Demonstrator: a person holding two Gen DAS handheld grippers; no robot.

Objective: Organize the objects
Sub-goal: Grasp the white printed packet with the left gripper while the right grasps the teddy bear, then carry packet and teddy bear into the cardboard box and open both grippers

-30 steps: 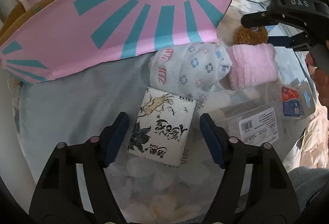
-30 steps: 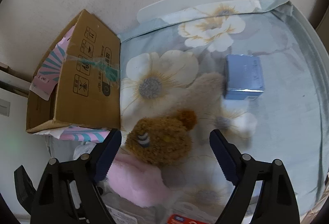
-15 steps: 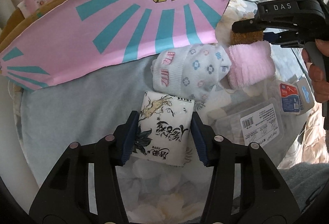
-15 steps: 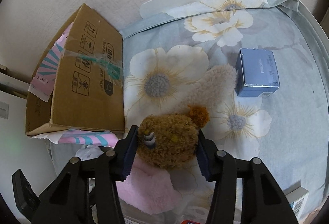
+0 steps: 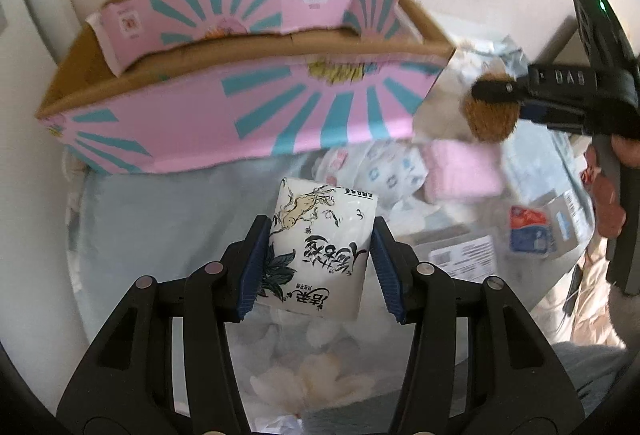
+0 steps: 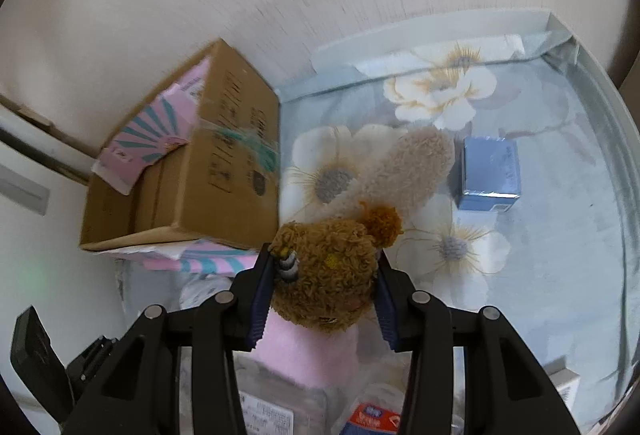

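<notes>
Both grips have lifted: my left gripper (image 5: 318, 267) clamps the tissue pack (image 5: 320, 255), my right gripper (image 6: 324, 291) clamps the brown plush toy (image 6: 326, 283), above the floral sheet (image 6: 540, 235). Nothing sits in the cardboard box (image 5: 240, 75) yet; socks (image 5: 376, 171) remain.

The left gripper (image 5: 318, 269), wide open around the tissue pack (image 5: 320, 249) a second ago, has been closed on it, and the pack has been raised off the sheet, so the box (image 5: 248, 107) ahead of the fingers is now seen from higher up. The right gripper (image 6: 324, 285) has likewise been closed on the brown plush (image 6: 326, 277), which has been lifted between its fingers above the pink cloth (image 6: 308, 357).
</notes>
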